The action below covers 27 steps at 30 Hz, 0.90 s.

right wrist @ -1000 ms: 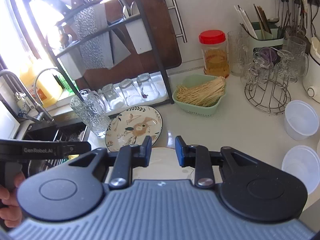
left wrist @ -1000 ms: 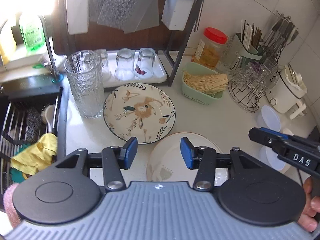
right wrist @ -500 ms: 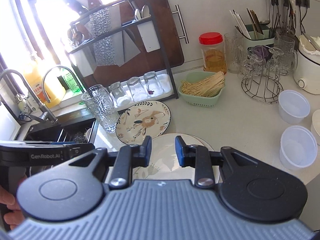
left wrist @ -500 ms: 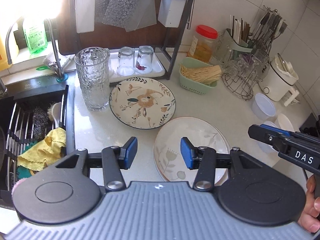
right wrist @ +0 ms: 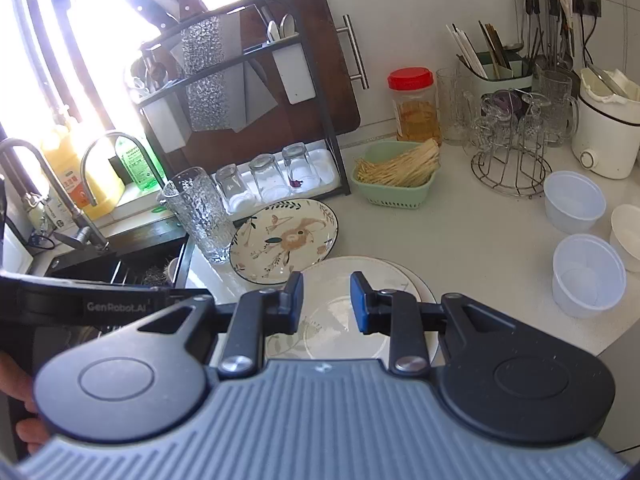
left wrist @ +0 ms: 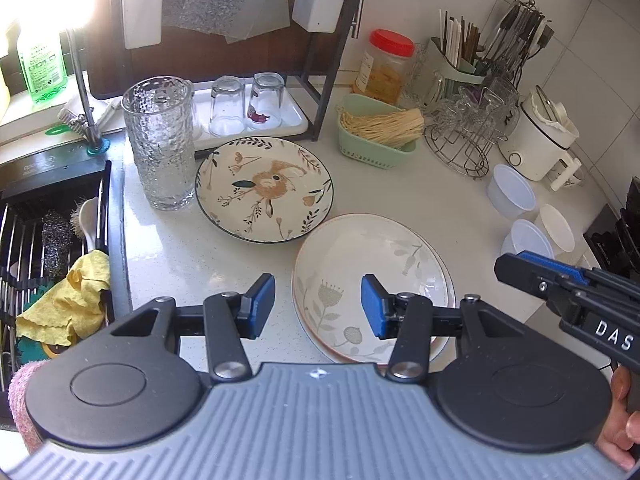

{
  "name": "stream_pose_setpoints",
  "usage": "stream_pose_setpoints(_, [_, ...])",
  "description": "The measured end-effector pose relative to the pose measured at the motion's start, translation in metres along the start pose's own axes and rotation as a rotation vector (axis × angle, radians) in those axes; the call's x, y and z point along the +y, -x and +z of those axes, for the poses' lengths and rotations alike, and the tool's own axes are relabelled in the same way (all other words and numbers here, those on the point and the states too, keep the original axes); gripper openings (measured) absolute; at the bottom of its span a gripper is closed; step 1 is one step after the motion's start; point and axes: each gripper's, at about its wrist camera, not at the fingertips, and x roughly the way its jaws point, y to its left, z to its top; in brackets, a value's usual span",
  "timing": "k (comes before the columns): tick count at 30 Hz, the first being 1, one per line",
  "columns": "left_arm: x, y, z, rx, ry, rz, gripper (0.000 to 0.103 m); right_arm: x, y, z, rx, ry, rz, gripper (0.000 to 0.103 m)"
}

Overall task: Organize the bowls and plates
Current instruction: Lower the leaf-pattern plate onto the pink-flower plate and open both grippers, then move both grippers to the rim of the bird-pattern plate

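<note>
A flowered plate with a dark rim (left wrist: 264, 190) (right wrist: 286, 238) lies flat on the white counter beside a tall textured glass (left wrist: 160, 144). In front of it to the right sits a pale leaf-print plate (left wrist: 372, 264) (right wrist: 328, 270), with a second rim showing under it. My left gripper (left wrist: 318, 305) hovers over the pale plate's left edge, open, with nothing between its blue pads. My right gripper (right wrist: 326, 300) is above the same plate with a narrow gap and holds nothing. Its tip (left wrist: 506, 268) enters the left wrist view from the right. Two clear plastic bowls (right wrist: 574, 200) (right wrist: 588, 276) and a white bowl (right wrist: 628, 236) stand at the right.
A black dish rack (left wrist: 320, 64) with upturned glasses stands at the back. The sink (left wrist: 48, 240), with a yellow cloth and scrubbers, lies to the left. A green basket of sticks (left wrist: 376, 136), a red-lidded jar (left wrist: 386, 64), a wire glass stand (left wrist: 460, 148) and a white cooker (left wrist: 540, 140) crowd the back right.
Both grippers have drawn back from the rack toward the counter's front. Much more of the pale plate and the bowls now shows. Neither gripper's gap has changed.
</note>
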Motion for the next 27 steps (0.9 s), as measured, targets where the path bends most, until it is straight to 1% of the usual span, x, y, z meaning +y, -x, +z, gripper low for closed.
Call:
stream_pose_setpoints(3, [-0.001, -0.002, 0.002, 0.002, 0.002, -0.016, 0.053, 0.0, 0.001, -0.001, -0.003, -0.002, -0.008, 0.03])
stream_pose_setpoints(5, [-0.002, -0.004, 0.002, -0.004, -0.005, -0.02, 0.056, 0.0, 0.002, -0.001, -0.006, -0.003, -0.014, 0.03])
stream_pose_setpoints(6, [-0.003, -0.005, 0.002, -0.008, -0.014, -0.017, 0.058, 0.0, 0.002, -0.001, -0.007, -0.005, -0.016, 0.03])
stream_pose_setpoints(9, [-0.003, -0.009, 0.002, -0.011, -0.026, -0.009, 0.058, 0.0, 0.001, -0.002, -0.006, -0.006, -0.024, 0.03])
stream_pose_setpoints(15, [0.004, -0.018, 0.003, 0.002, 0.005, -0.015, 0.058, -0.001, -0.008, -0.003, 0.017, 0.003, -0.024, 0.03])
stream_pose_setpoints(20, [0.01, -0.026, 0.008, 0.008, 0.039, -0.016, 0.059, -0.001, -0.024, 0.005, 0.036, 0.025, -0.006, 0.03])
stream_pose_setpoints(21, [0.012, -0.028, 0.01, 0.004, 0.046, -0.008, 0.061, 0.0, -0.029, 0.007, 0.041, 0.029, 0.0, 0.03])
stream_pose_setpoints(27, [0.025, -0.046, 0.018, -0.003, 0.096, 0.029, 0.061, 0.0, -0.055, 0.021, 0.074, 0.083, 0.027, 0.03])
